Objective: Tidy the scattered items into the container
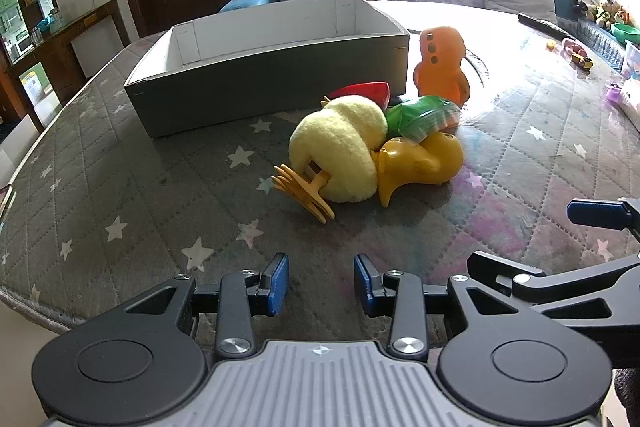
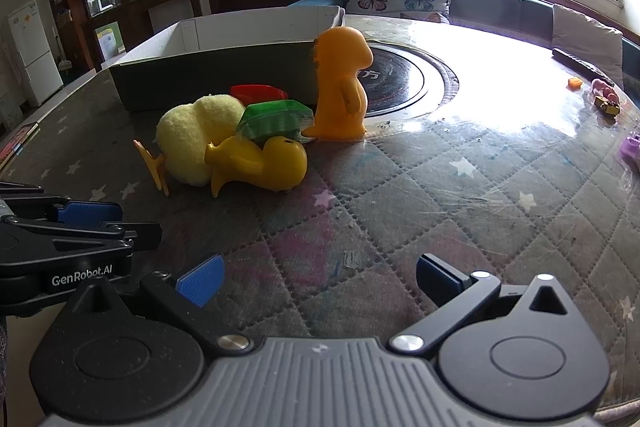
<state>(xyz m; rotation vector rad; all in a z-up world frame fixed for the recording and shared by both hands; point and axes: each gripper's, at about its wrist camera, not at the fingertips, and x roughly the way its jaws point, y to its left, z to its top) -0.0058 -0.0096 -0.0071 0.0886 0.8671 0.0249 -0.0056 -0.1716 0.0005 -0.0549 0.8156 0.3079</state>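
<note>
Round table (image 1: 120, 163) under a quilted grey cover with pale stars, glossy where window light falls. Toward the far side, an open cardboard box (image 1: 260, 87) with grey outer walls and white inside, nothing visible within from here. Just in front of its near wall, a tight heap of toys: a fluffy yellow plush chick (image 1: 340, 147) lying on its side with orange plastic feet sticking out, touching a hard yellow duck-like figure (image 1: 424, 157) also tipped over, a green plastic piece (image 1: 420, 115) resting on top of both, and a red plastic piece (image 1: 364, 91) behind, close against the box. Beside the heap, upright, an orange toy figure (image 1: 440, 67) near the box corner. Left gripper (image 1: 320, 283) low over the near edge of the table, blue pads apart, nothing between them. Right gripper (image 2: 316, 279) alongside, spread wider, likewise holding nothing, well short of the toys.
</note>
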